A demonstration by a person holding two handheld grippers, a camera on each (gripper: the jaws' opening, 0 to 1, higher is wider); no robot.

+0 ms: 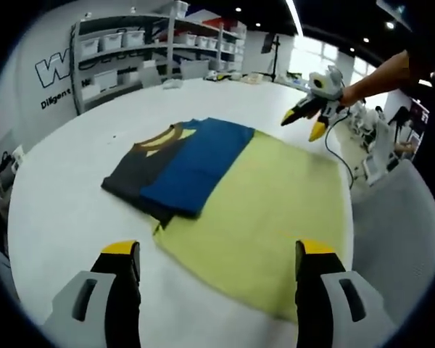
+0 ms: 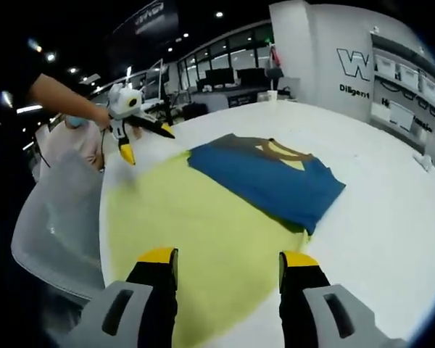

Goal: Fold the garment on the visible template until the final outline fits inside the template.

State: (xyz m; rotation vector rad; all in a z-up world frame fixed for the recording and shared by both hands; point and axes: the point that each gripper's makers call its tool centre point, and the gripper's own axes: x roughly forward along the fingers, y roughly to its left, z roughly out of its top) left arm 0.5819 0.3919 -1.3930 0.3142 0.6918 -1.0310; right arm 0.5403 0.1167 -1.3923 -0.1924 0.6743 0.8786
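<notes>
The garment [image 1: 177, 170] lies folded but overhangs the yellow template [image 1: 264, 217], while both grippers' fingers [image 1: 119, 279] hover open, holding nothing.

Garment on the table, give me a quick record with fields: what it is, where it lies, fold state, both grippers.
garment: blue and dark grey shirt, yellow collar trim
position: partly on the yellow template, partly on the white table
fold state: folded into a compact block
left gripper: open, empty, above the table
right gripper: open, empty, over the template
</notes>
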